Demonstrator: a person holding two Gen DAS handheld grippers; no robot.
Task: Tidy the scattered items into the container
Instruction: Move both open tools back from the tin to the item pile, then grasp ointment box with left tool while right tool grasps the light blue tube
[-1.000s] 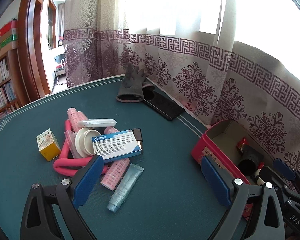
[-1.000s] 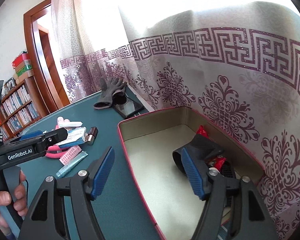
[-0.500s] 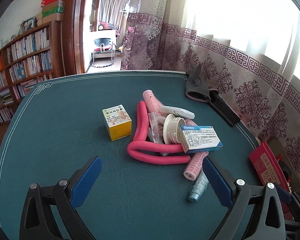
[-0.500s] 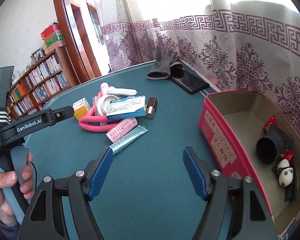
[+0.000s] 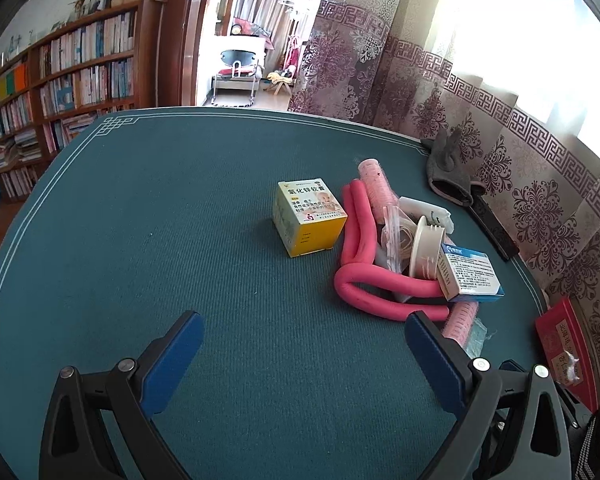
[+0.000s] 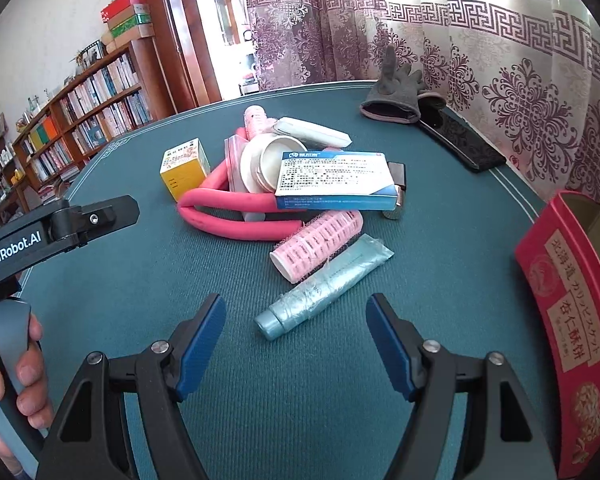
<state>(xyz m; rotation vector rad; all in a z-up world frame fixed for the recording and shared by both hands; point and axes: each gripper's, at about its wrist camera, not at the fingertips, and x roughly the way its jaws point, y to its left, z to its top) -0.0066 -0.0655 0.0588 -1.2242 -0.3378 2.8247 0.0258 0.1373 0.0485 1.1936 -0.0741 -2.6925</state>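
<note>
Right wrist: tube (image 6: 324, 286) just beyond hand-held gripper (image 6: 296, 330).

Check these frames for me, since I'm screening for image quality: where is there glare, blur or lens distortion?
Left wrist view: the window behind the curtain is blown out white, and the table's edge bows from fisheye distortion; the yellow box reads sharp. Right wrist view: similar overexposure along the top, print on the blue-and-white box is illegible, the red box curves at the frame's edge.

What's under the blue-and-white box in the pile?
The blue-and-white box lies on the pink foam rod and leans against the white tub. A dark small item pokes out behind; the rest beneath is covered.
</note>
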